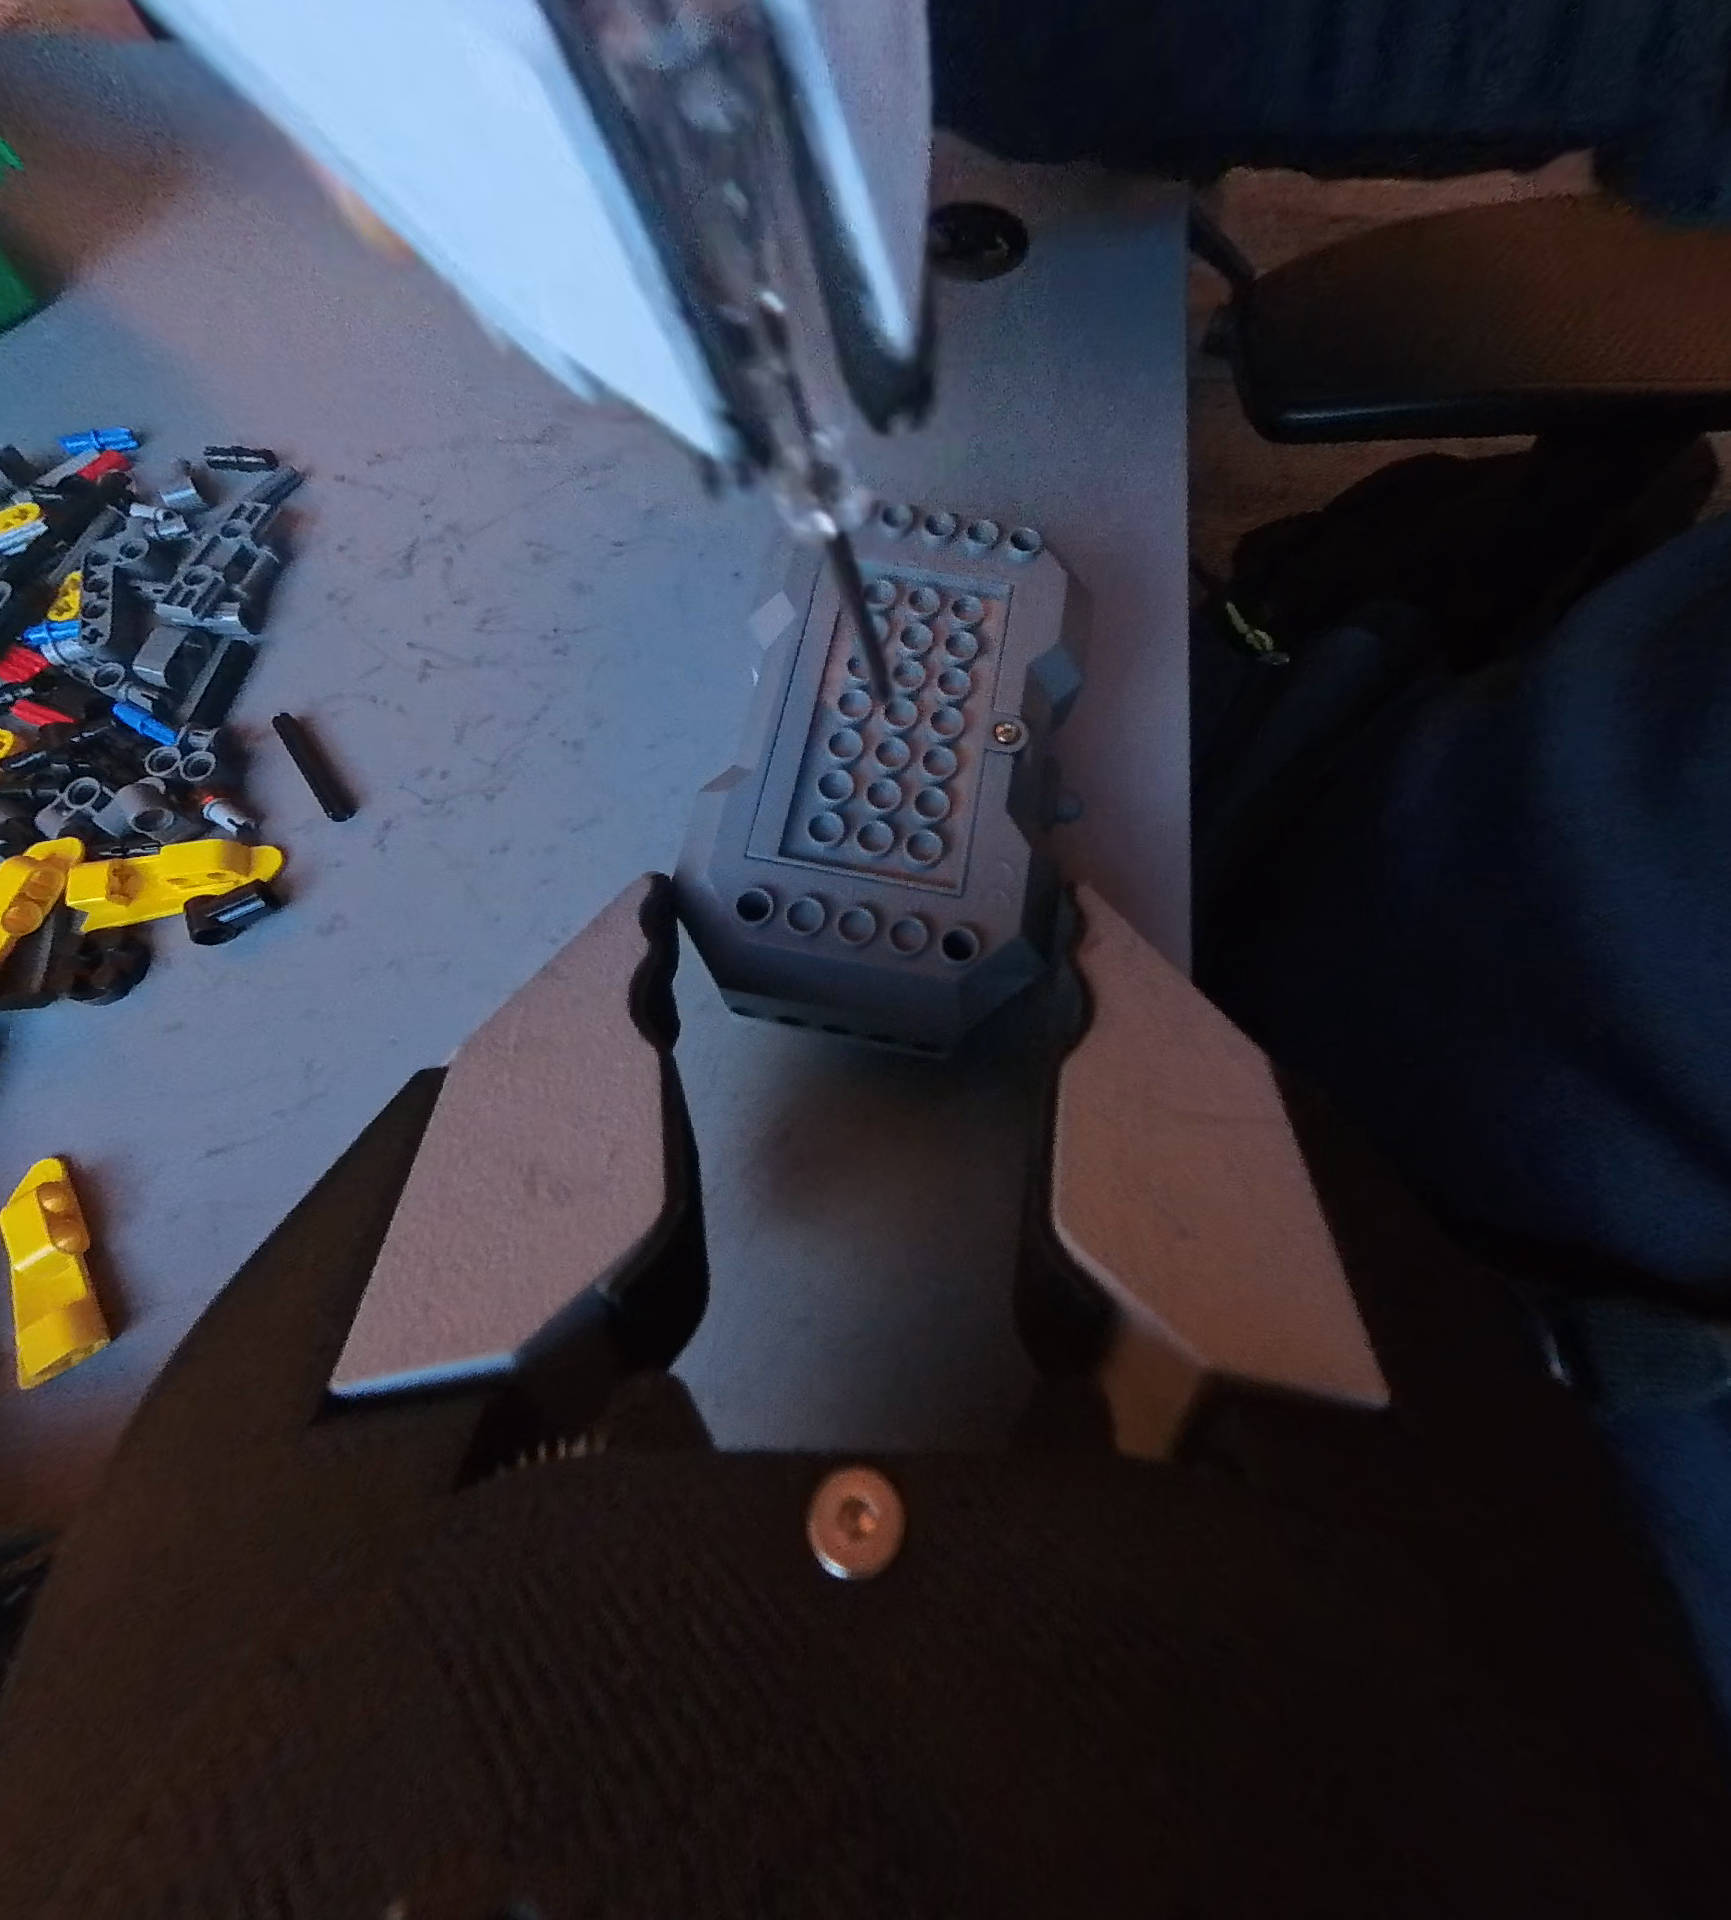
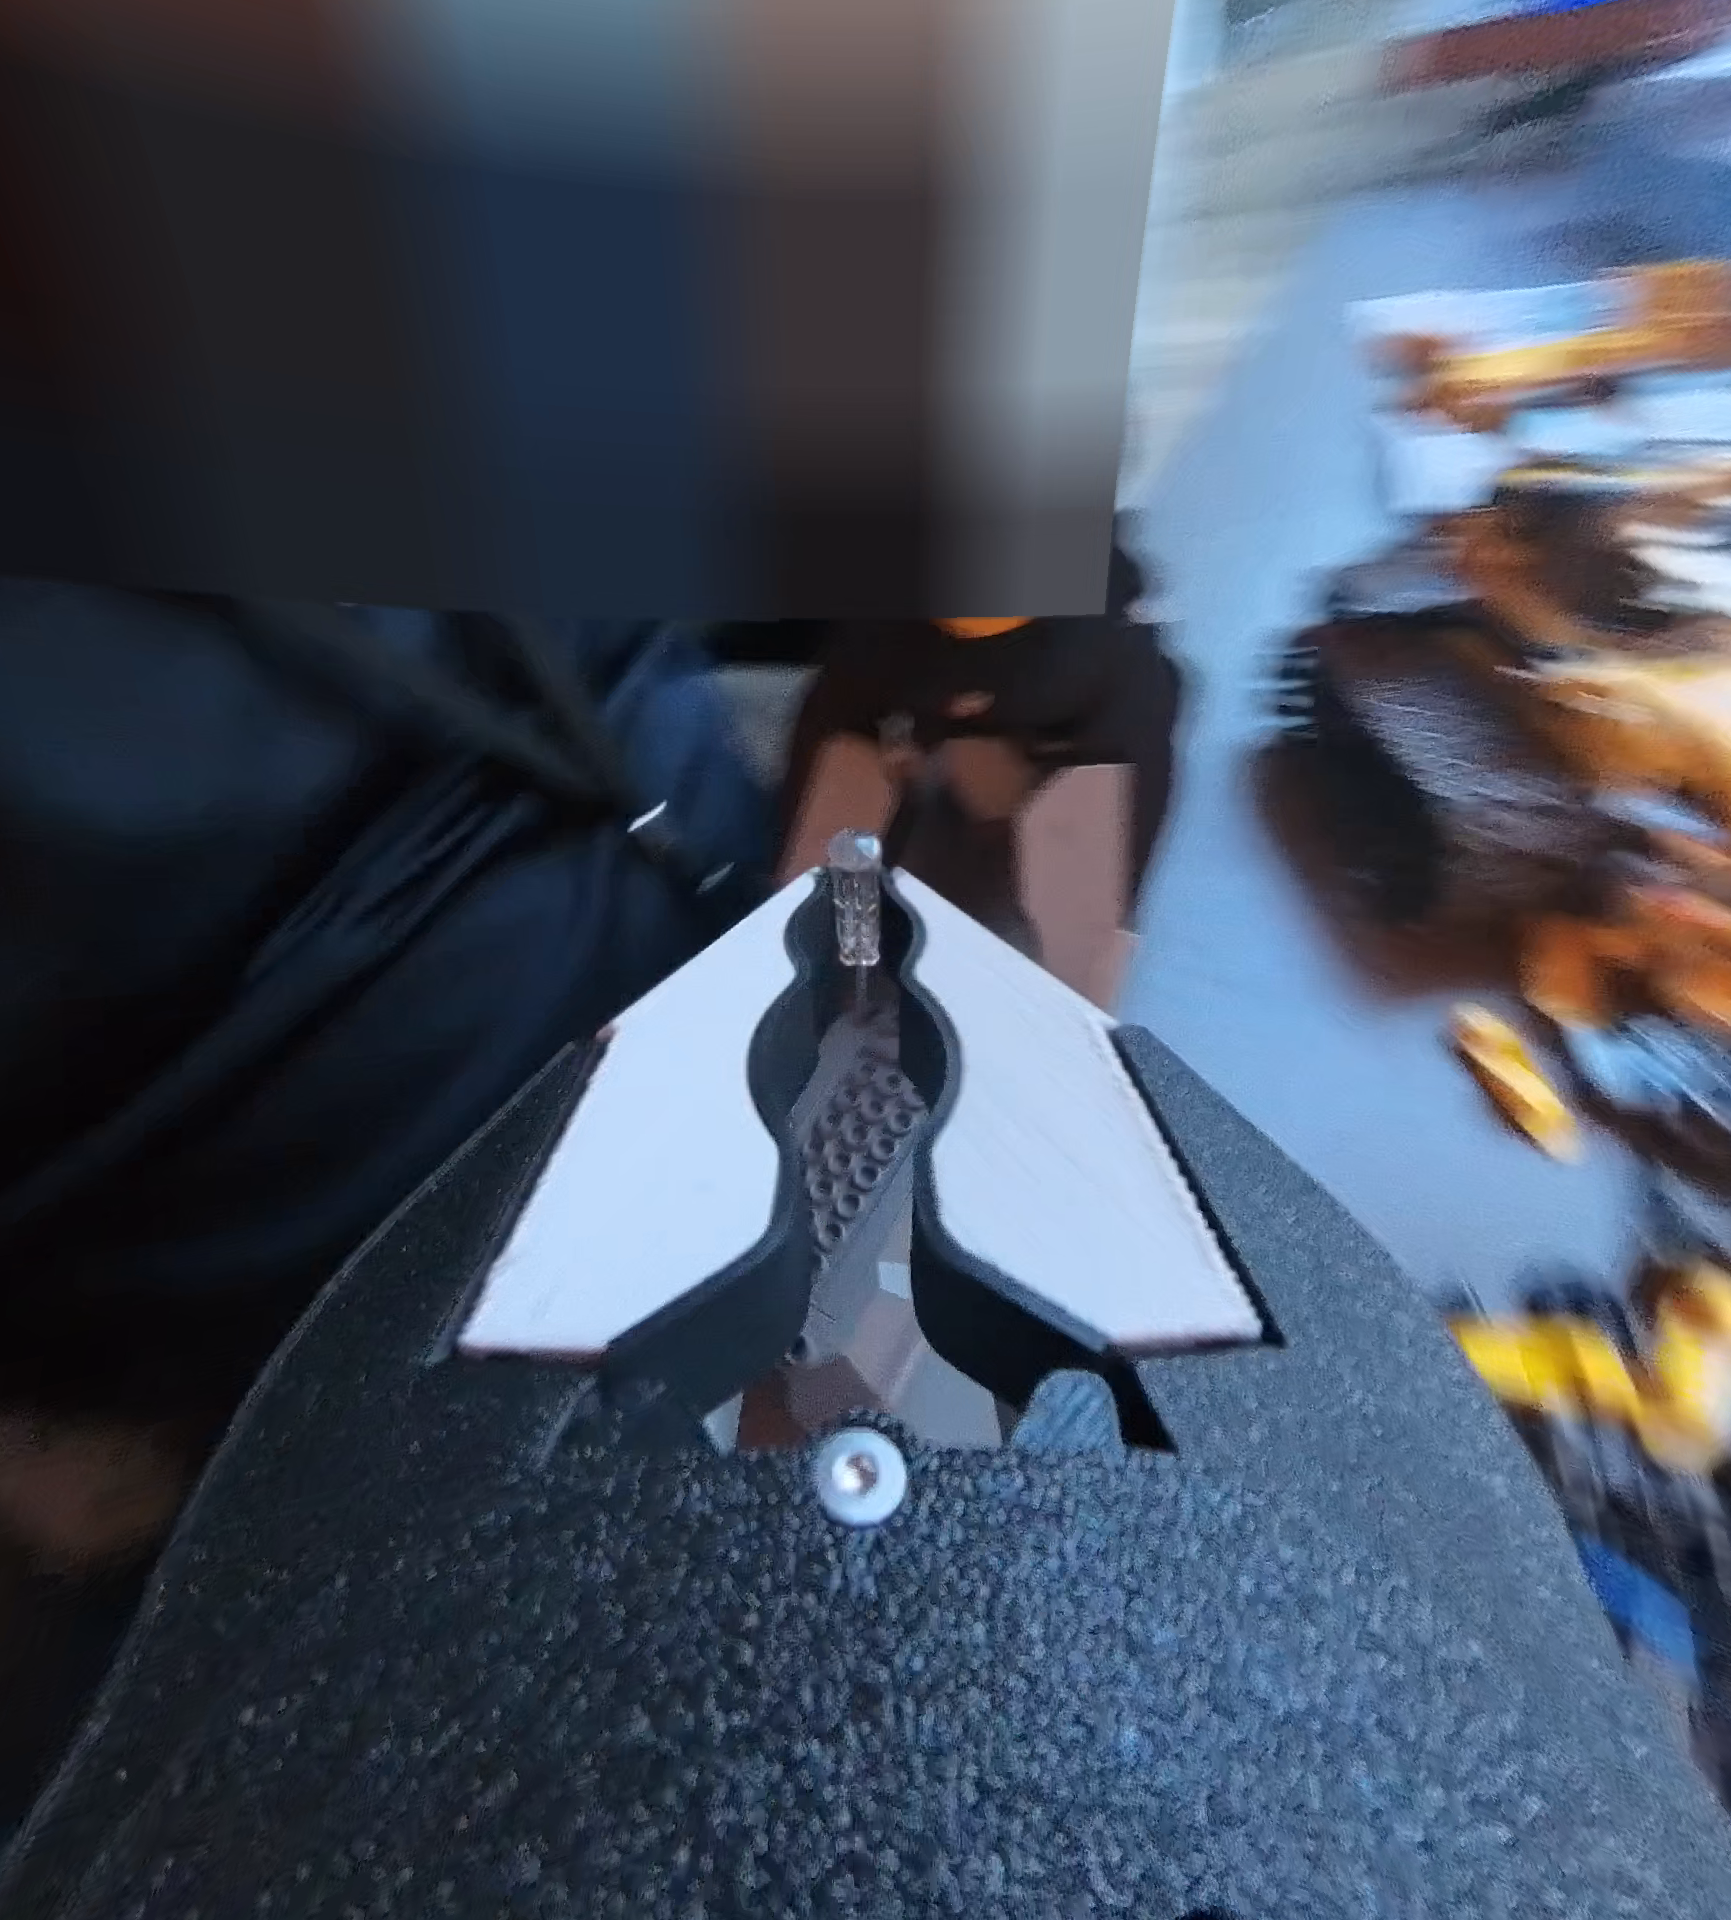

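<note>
While right gripper pinches screwdriver, left gripper straddles studded block.

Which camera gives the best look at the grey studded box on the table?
The left wrist view: the grey studded box lies whole on the table, its near end between the open left gripper. The right wrist view shows only a strip of its studs between the right gripper's fingers.
</note>
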